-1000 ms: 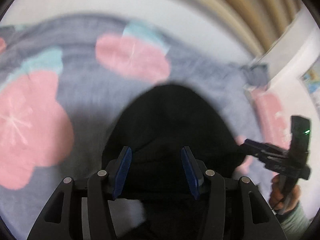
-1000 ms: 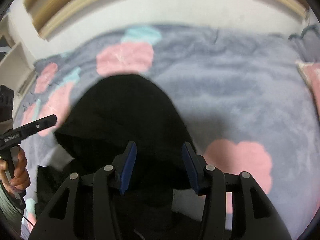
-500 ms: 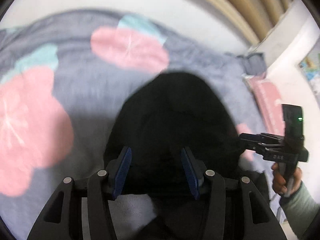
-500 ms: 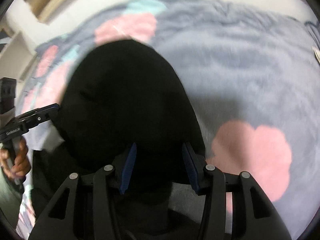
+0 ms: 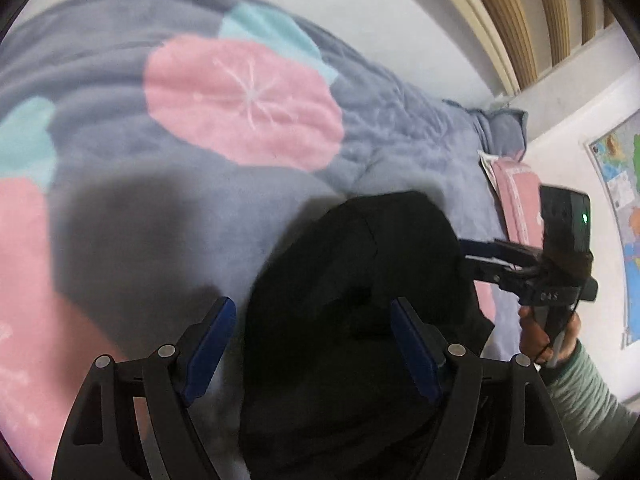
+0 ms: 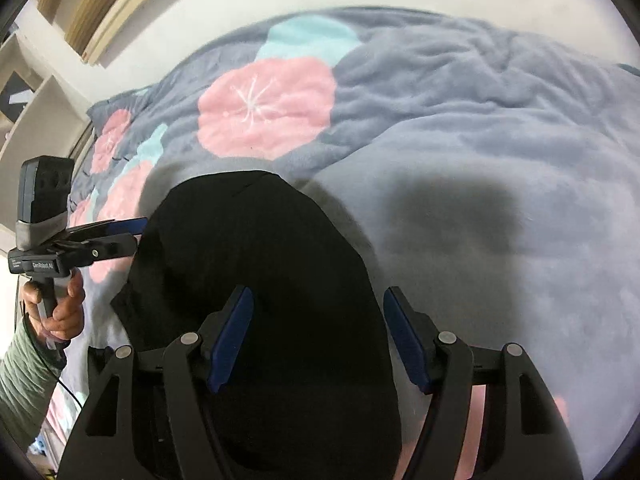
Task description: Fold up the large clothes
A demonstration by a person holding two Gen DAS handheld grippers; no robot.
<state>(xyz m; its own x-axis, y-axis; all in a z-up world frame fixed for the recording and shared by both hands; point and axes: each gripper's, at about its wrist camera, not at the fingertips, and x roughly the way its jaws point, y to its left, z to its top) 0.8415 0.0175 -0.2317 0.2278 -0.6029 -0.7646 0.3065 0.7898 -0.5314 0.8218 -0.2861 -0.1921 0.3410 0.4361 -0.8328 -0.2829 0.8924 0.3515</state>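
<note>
A black garment [image 5: 360, 280] lies in a folded heap on the grey flowered blanket [image 5: 132, 184]. In the left wrist view my left gripper [image 5: 312, 344] hangs over its near part. The jaws are opening, the cloth is below and between the blue pads, and neither pad presses on it. My right gripper [image 6: 318, 334] stands the same way over the garment [image 6: 248, 248], its jaws opening and free of the cloth. Each view shows the other gripper at the garment's side: the right gripper [image 5: 474, 260] and the left gripper [image 6: 130, 236].
The blanket [image 6: 480, 160] with pink and teal flowers covers the bed around the garment. A white wall and wooden slats stand behind it. A pink pillow [image 5: 516, 200] lies at the bed's right end, and white shelves [image 6: 36, 92] stand at the left. A hand [image 5: 536, 332] in a striped sleeve holds the right gripper.
Both grippers' jaws have spread wider, off the black cloth they were closed around. The garment has sunk from a raised dome to a flatter heap on the blanket. Both hands have shifted across the bed.
</note>
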